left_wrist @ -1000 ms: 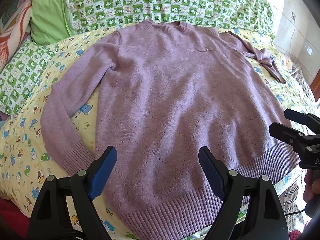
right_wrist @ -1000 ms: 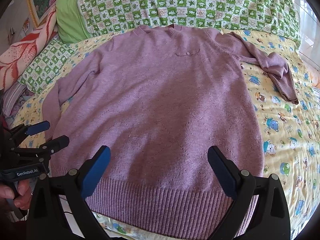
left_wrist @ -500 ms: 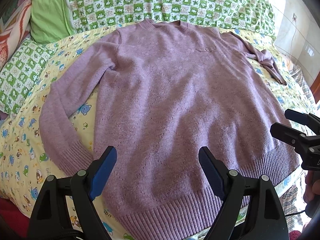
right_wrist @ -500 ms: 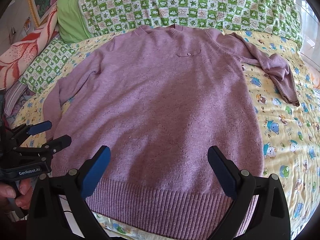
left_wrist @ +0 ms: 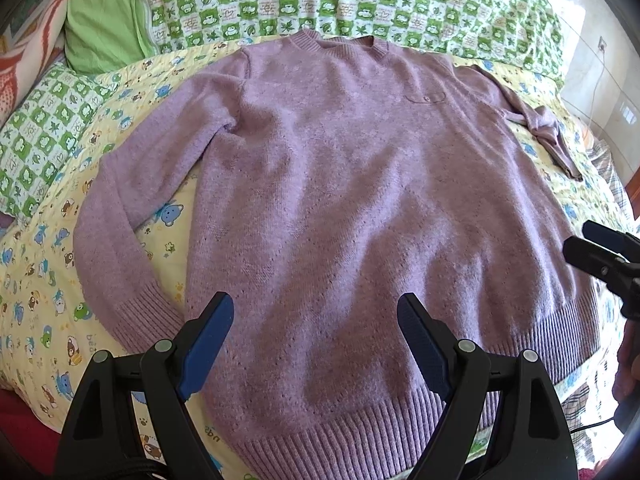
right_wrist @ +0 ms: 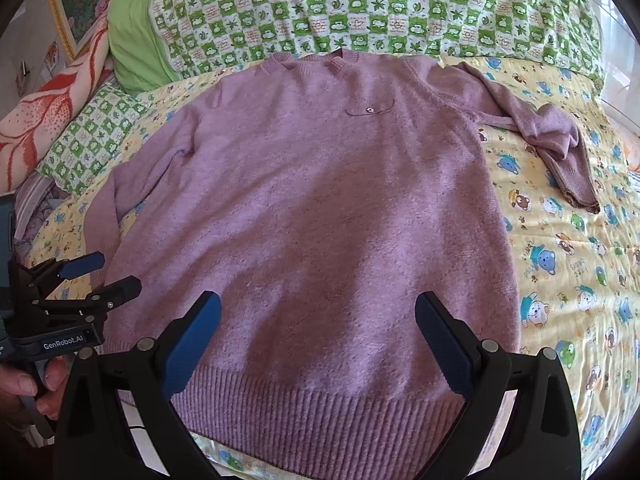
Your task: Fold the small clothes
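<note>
- Left tongs gape wide, holding nothing, above the sweater's ribbed hem near the bed's front edge.
- Right tongs likewise stand wide and empty over the hem.
- The purple sweater lies flat, face up, on the yellow cartoon sheet; one sleeve is bunched toward the right edge.
- Green checked quilt and a green pillow line the far edge.

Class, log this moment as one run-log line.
stage: pre-fold | purple sweater: flat on bed, unfolded | left gripper: open, empty | right gripper: open, empty
</note>
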Action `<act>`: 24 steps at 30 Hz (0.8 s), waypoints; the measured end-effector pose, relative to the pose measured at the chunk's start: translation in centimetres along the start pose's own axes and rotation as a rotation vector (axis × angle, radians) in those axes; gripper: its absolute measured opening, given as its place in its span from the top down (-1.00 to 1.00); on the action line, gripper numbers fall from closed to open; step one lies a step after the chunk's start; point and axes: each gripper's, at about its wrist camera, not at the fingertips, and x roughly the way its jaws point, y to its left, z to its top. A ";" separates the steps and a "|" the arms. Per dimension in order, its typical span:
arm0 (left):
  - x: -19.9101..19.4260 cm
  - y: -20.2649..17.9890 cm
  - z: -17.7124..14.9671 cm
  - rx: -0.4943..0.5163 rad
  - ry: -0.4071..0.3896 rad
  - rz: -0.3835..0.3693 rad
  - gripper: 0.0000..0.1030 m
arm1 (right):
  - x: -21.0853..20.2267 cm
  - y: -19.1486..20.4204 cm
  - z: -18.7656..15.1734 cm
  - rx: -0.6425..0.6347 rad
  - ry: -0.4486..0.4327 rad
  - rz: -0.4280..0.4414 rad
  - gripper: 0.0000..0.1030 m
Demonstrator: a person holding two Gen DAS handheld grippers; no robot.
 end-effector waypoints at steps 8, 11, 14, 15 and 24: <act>1.6 0.8 3.2 -0.031 -0.013 0.013 -0.64 | 0.0 -6.1 2.2 0.068 -0.027 -0.072 -0.89; 2.5 0.9 4.7 -0.038 0.010 0.011 -0.64 | -0.1 -10.1 3.3 0.132 -0.037 -0.123 -0.89; 3.6 0.9 7.0 -0.055 0.008 -0.012 -0.64 | 0.0 -14.2 4.7 0.183 -0.047 -0.191 -0.89; 4.0 1.0 8.0 -0.061 0.005 -0.017 -0.64 | 0.1 -15.6 5.3 0.193 -0.049 -0.216 -0.89; 7.8 0.8 13.4 -0.123 0.047 -0.063 -0.64 | 3.8 -23.1 9.3 0.173 -0.004 -0.343 -0.86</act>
